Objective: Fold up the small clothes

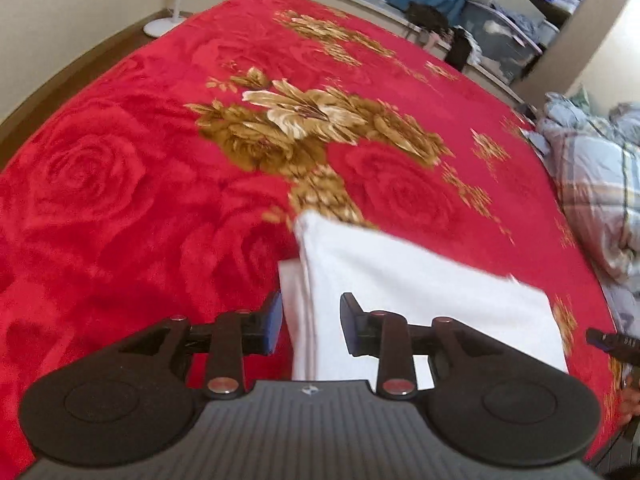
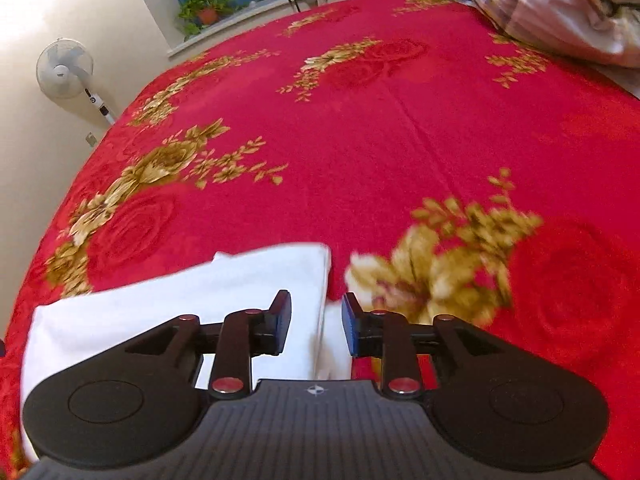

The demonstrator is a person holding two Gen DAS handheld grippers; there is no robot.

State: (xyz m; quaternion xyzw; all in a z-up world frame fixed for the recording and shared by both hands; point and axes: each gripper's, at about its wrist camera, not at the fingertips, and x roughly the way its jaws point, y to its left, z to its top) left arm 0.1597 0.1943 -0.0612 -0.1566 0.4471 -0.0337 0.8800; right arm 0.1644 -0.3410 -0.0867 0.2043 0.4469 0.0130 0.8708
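Your white garment (image 1: 420, 300) lies folded flat on the red blanket, a neat rectangle with a doubled edge showing a seam. Its left edge runs up through the gap between your left jaws, untouched by either pad. Its right edge (image 2: 316, 280) sits between your right jaws, likewise ungripped.

Left tool (image 1: 311, 322): a matte black ribbed housing with a small compass-like emblem at its front edge, and a round black disc on either side of that emblem. Black linkage arms pivot on shiny red-tinted screw heads. Right tool (image 2: 316, 322): the same build, with blue pads (image 2: 285, 320) facing inward on black fingers.
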